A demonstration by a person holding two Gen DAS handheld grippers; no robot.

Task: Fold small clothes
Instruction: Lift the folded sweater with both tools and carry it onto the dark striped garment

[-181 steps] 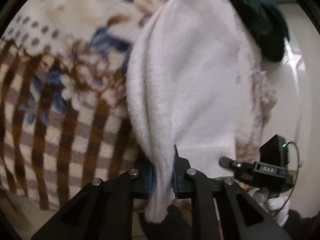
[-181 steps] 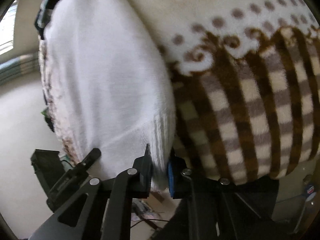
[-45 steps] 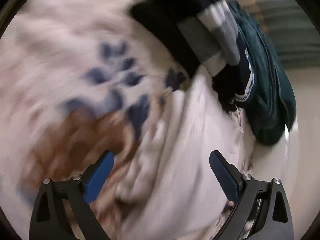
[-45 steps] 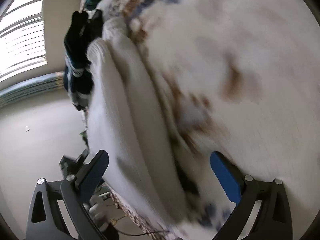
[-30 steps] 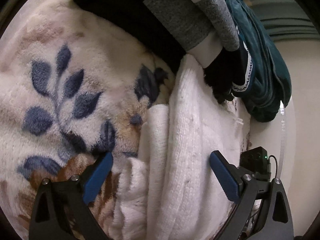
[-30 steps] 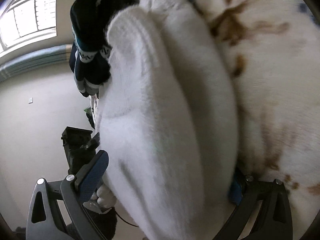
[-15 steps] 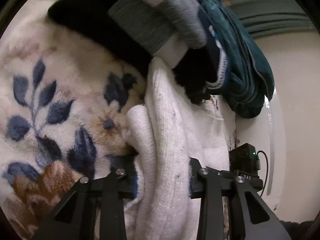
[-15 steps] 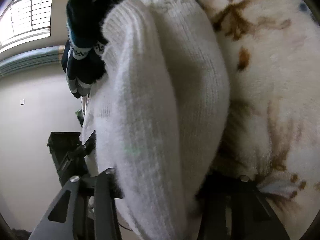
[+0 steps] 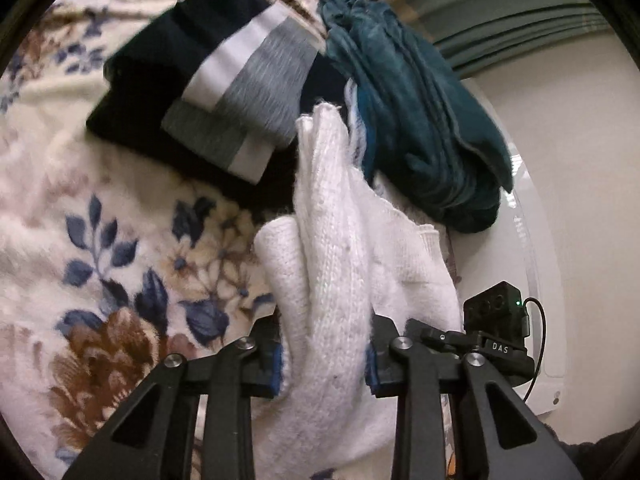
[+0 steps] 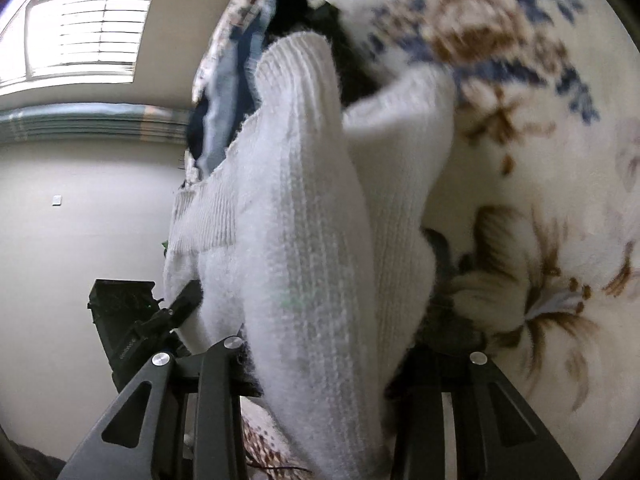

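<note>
A white knit garment (image 9: 332,240) lies bunched and folded on a floral blanket (image 9: 100,240). In the left wrist view my left gripper (image 9: 324,360) has its jaws closing on a thick fold of it, pads pressing the knit from both sides. In the right wrist view the same white knit garment (image 10: 304,220) fills the middle. My right gripper (image 10: 324,368) has its jaws closing around another thick fold, and the cloth hides its pads. The garment's held edge is raised off the blanket.
A folded dark garment with grey and white stripes (image 9: 224,92) and a crumpled teal garment (image 9: 420,128) lie just beyond the white one. The floral blanket (image 10: 540,160) spreads to the right. A window (image 10: 80,28) and a pale wall lie past the bed's edge.
Both grippers stood wide open around the white garment a second ago. They have since closed on its folds and risen with them; the pile of dark clothes sits lower in view.
</note>
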